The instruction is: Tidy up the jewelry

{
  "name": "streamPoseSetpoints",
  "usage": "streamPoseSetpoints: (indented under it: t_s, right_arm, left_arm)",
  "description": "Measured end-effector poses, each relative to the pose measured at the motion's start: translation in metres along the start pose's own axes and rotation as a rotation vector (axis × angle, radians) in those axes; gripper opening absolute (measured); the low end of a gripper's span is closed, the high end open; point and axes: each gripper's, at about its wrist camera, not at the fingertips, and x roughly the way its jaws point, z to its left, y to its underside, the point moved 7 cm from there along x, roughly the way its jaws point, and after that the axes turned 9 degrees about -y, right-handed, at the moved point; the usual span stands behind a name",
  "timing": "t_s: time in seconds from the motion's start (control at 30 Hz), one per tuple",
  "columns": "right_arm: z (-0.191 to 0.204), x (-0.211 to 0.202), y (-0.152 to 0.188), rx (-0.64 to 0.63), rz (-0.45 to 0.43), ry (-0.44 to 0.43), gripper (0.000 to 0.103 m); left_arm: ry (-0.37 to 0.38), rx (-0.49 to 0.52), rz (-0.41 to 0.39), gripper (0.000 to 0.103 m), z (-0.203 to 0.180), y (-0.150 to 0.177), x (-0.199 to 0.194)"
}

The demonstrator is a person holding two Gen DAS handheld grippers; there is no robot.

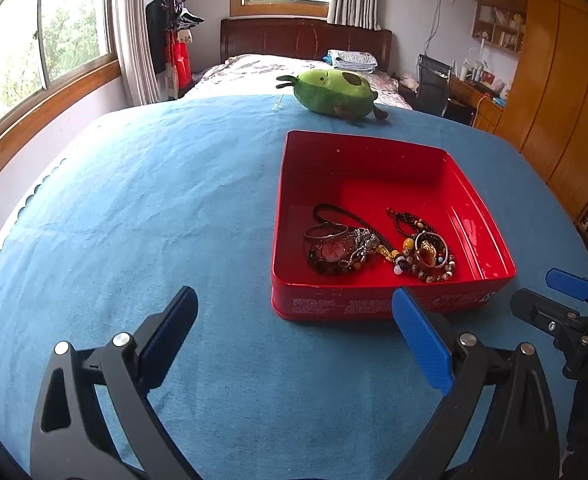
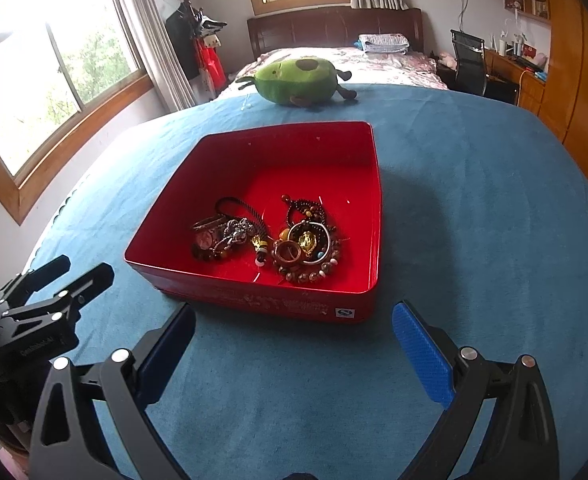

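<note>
A red tin box (image 1: 373, 148) (image 2: 254, 144) sits on the blue cloth. Inside it lie two heaps of jewelry: a watch with a dark cord and silver chain (image 1: 335, 246) (image 2: 224, 236), and beaded bracelets with rings (image 1: 427, 254) (image 2: 307, 246). My left gripper (image 1: 294, 312) stands open over bare cloth, just left of and short of the box's near wall, nothing between its fingers. My right gripper (image 2: 294, 320) is open too, empty, in front of the box's near wall. The right gripper (image 1: 569, 308) shows at the right edge of the left view; the left gripper (image 2: 50, 292) shows at the left edge of the right view.
A green avocado plush (image 1: 333, 90) (image 2: 297, 80) lies at the far edge of the blue cloth (image 1: 154, 208) (image 2: 473, 220). Beyond are a bed (image 1: 294, 68), a coat rack (image 1: 172, 20), windows, a desk with a chair (image 2: 469, 60) and wooden wardrobes.
</note>
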Motion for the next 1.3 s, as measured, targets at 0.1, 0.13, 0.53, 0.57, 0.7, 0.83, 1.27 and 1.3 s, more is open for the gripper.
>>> streamPoseSetpoints:
  t_s: [0.1,0.13,0.53,0.57,0.7,0.83,1.27,1.3]
  right_arm:
    - [0.0005,0.001,-0.0002,-0.002,0.002,-0.002,0.099]
    - [0.0003,0.0014,-0.0003,-0.002,0.004,-0.002,0.099]
    - [0.0013,0.0016,0.0,-0.012,0.007,-0.003,0.099]
    - [0.0014,0.0017,-0.0001,-0.012,0.007,-0.003,0.099]
    - [0.0013,0.0017,-0.0001,-0.013,0.007,-0.003,0.099]
    - [0.0011,0.0016,0.0,-0.011,0.007,-0.002,0.099]
    - [0.0012,0.0036,0.0005,-0.013,0.016,-0.002,0.099]
    - [0.0012,0.0039,0.0005,-0.012,0.018,-0.001,0.099]
  left_arm:
    - [0.0,0.001,0.001,0.097,0.0004,-0.0001,0.0]
    - [0.0,0.001,0.001,0.097,0.0003,-0.0001,-0.0002]
    - [0.0,0.006,0.001,0.097,-0.0006,-0.0005,-0.0002]
    - [0.0,0.007,0.001,0.097,-0.0005,-0.0002,0.0]
    - [0.001,0.006,0.003,0.097,-0.0006,-0.0004,-0.0001]
    - [0.003,0.009,0.004,0.097,-0.0008,-0.0001,0.0004]
    - [0.0,0.028,0.003,0.097,-0.0026,-0.0002,0.0003]
    - [0.002,0.027,0.004,0.097,-0.0028,-0.0001,0.0006]
